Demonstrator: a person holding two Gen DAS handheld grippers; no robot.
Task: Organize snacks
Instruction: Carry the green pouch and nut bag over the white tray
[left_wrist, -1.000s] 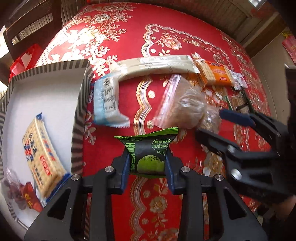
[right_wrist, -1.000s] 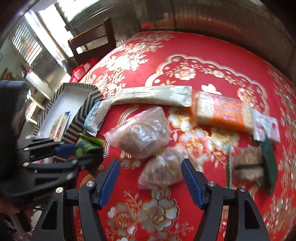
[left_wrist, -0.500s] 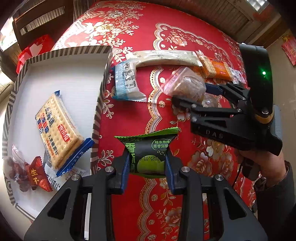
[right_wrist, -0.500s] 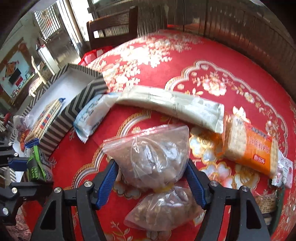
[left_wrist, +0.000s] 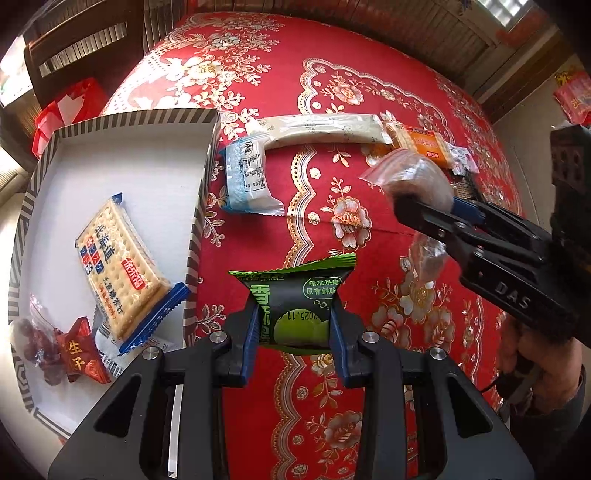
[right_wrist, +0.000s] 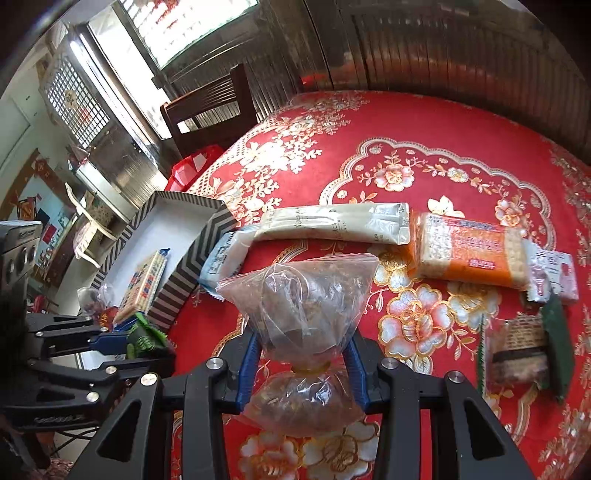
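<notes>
- Left wrist view: the left gripper (left_wrist: 293, 326) is clamped on a green snack packet (left_wrist: 295, 302), held clear of the red floral tablecloth (left_wrist: 332, 92). The striped-rim box (left_wrist: 199, 221) lies just to its left, already holding a cracker pack (left_wrist: 118, 273) and a small red candy (left_wrist: 83, 356). A pale blue packet (left_wrist: 249, 181) and a long white packet (left_wrist: 325, 127) lie on the cloth beyond the box wall.
- Left wrist view, right side: the right gripper (left_wrist: 424, 203) holds a clear bag of brown snacks (left_wrist: 413, 177) off the table; a hand (left_wrist: 546, 354) grips its handle.
- Right wrist view: the right gripper (right_wrist: 301, 363) is closed on that clear bag (right_wrist: 299, 295), its pads pinching the lower half. A second clear bag (right_wrist: 303, 402) lies beneath. An orange cracker pack (right_wrist: 469, 251) and a dark wrapped snack (right_wrist: 524, 350) remain on the cloth.
- Step in hand, as judged: both items picked, transfer to the box pending.
- Next move, as judged: carry each over the box wall, the green packet first, then release above bare floor.
</notes>
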